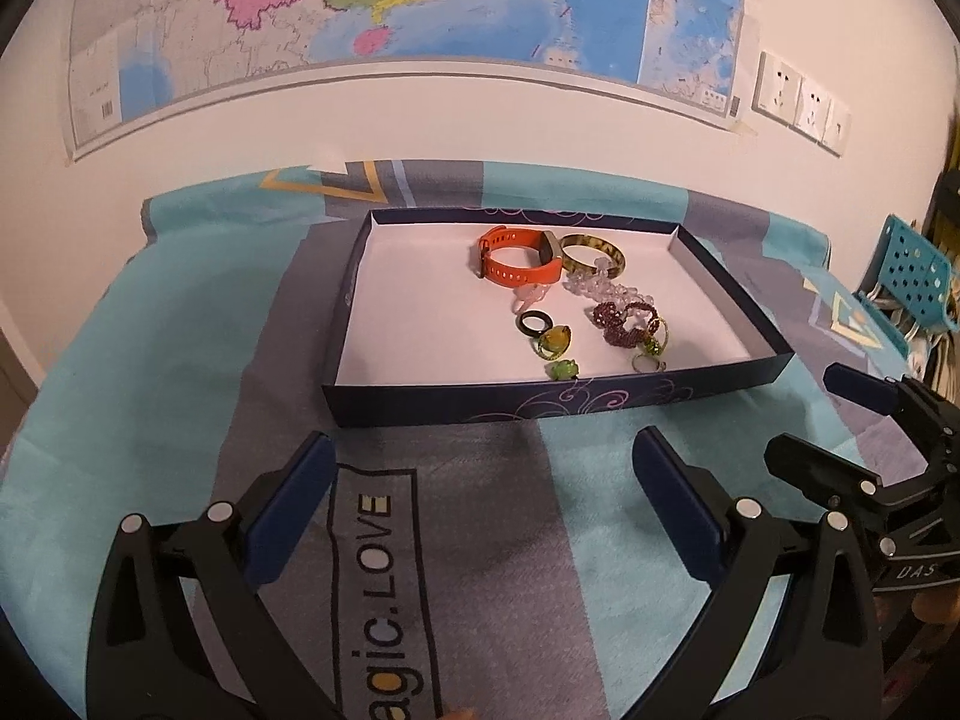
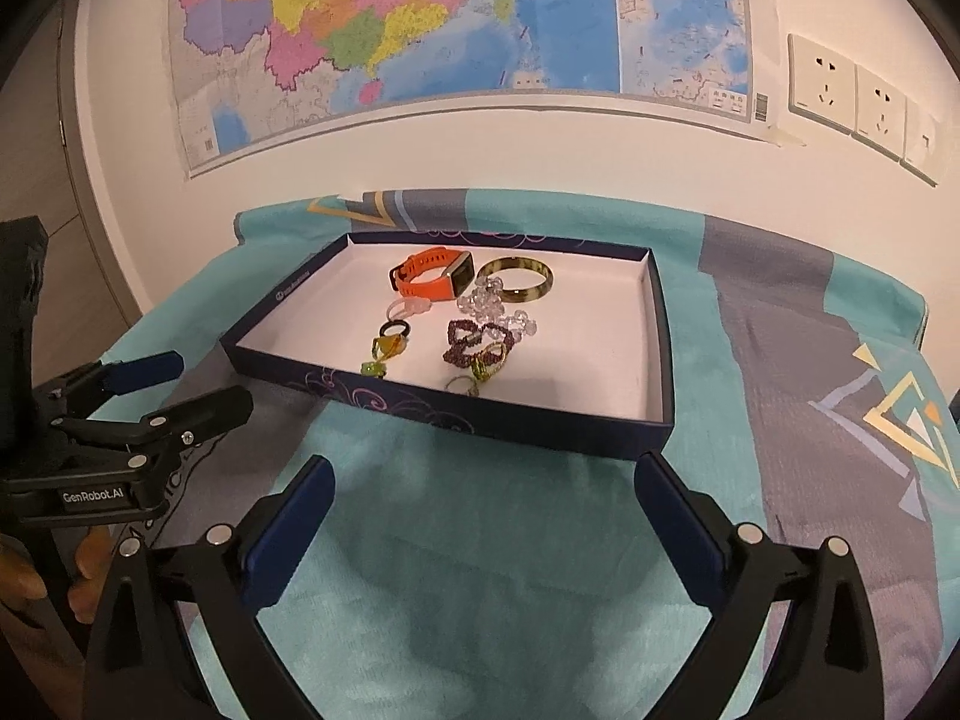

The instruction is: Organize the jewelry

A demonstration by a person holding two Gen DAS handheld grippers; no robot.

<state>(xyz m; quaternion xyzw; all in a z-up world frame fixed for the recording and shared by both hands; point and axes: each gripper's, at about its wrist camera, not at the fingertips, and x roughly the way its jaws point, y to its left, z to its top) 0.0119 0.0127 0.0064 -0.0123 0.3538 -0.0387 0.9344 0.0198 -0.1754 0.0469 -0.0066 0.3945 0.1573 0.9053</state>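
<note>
A shallow dark-blue box with a white floor holds the jewelry: an orange watch, an olive bangle, clear beads, a purple bead bracelet, a black ring and green rings. My left gripper is open and empty in front of the box. My right gripper is open and empty, also in front of it. Each gripper shows at the edge of the other's view.
The box lies on a teal and grey cloth with printed letters. A wall with a map and sockets stands behind. A teal perforated basket is at the right.
</note>
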